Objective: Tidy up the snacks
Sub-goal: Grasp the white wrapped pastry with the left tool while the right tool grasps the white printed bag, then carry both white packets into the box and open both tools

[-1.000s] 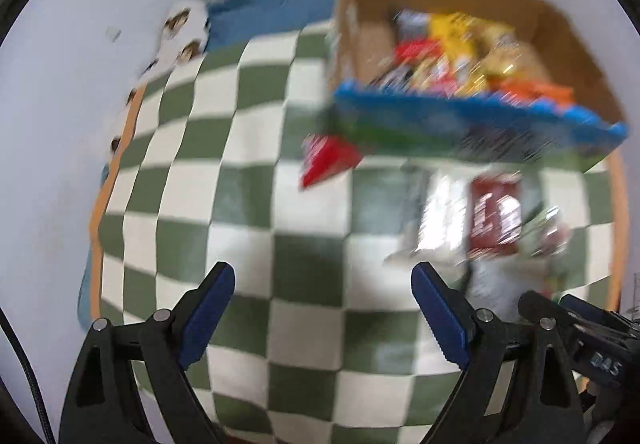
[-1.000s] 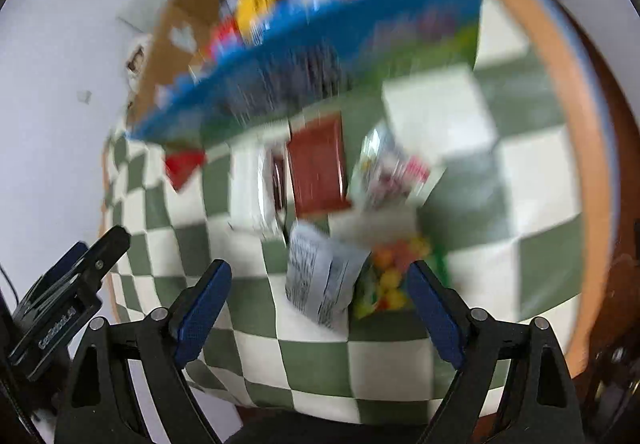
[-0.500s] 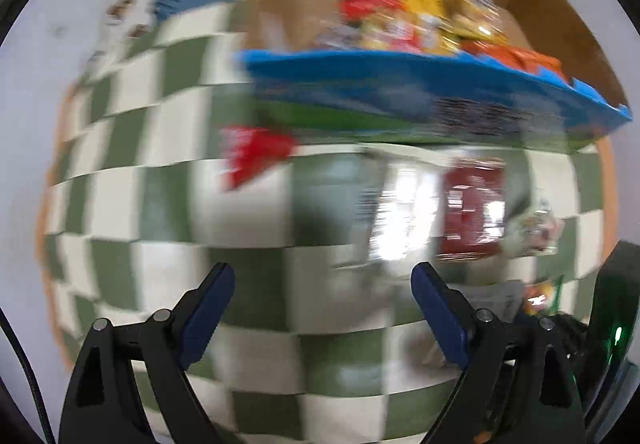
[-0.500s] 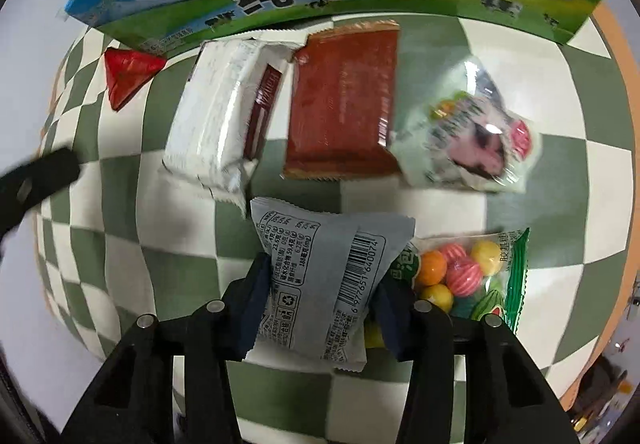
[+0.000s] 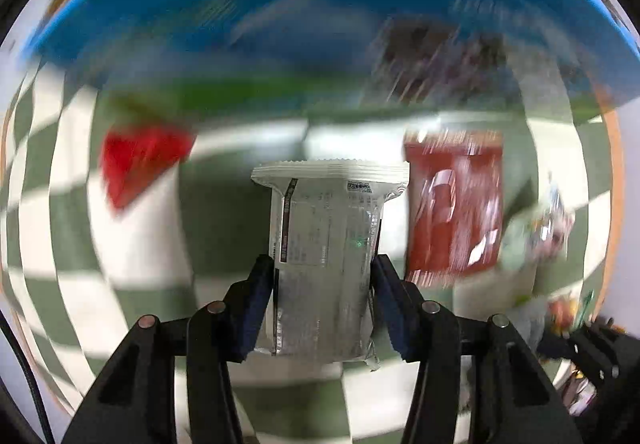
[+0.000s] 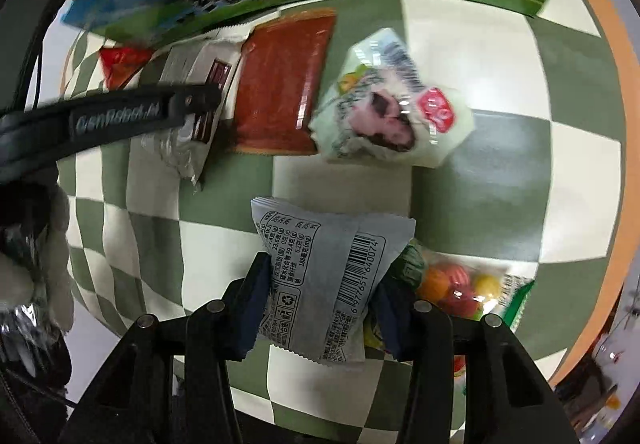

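Note:
My left gripper (image 5: 324, 304) is shut on a white snack packet (image 5: 324, 244), held just above the checked cloth in front of the blue milk carton box (image 5: 320, 24). In the right wrist view the left gripper's finger (image 6: 120, 116) lies across that same white packet (image 6: 192, 84). My right gripper (image 6: 320, 308) is shut on a grey snack packet (image 6: 324, 276) with a barcode. A dark red packet (image 6: 280, 84), a pale green candy bag (image 6: 392, 108), a bag of coloured sweets (image 6: 460, 284) and a small red triangular packet (image 6: 120, 64) lie on the cloth.
The green-and-white checked cloth (image 6: 480, 172) covers the table, with an orange edge (image 6: 608, 44) at the right. The box wall stands close behind the snacks. The left wrist view is motion-blurred.
My left gripper has moved forward to the white packet and shut on it. My right gripper shut on the grey packet half a second ago and still holds it.

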The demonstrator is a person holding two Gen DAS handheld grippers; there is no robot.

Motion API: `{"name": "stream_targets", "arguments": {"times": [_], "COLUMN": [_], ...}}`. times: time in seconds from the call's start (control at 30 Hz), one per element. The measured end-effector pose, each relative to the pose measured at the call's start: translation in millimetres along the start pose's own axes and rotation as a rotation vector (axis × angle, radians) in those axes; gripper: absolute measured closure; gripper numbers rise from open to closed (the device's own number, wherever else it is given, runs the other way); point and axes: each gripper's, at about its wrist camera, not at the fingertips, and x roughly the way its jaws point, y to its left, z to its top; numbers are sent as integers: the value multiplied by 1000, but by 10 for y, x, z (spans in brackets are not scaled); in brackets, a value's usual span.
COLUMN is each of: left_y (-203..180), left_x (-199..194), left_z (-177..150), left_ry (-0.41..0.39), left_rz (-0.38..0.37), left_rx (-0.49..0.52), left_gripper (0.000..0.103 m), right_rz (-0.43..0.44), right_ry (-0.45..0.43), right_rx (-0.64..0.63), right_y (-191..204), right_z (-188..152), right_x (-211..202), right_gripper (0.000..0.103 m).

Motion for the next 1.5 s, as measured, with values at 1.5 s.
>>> {"name": "stream_targets", "arguments": {"times": [1.5], "left_y": [37], "left_x": [-2010], "left_z": [298], "left_ry": [-277], "left_rz": [-213], "left_rx": [-39], "left_gripper": [46], "right_rz": [154], "right_ry": [-350], "right_rx": [56], "right_y": [193], "right_z": [203], "right_x": [-1743], "right_gripper": [53]}}
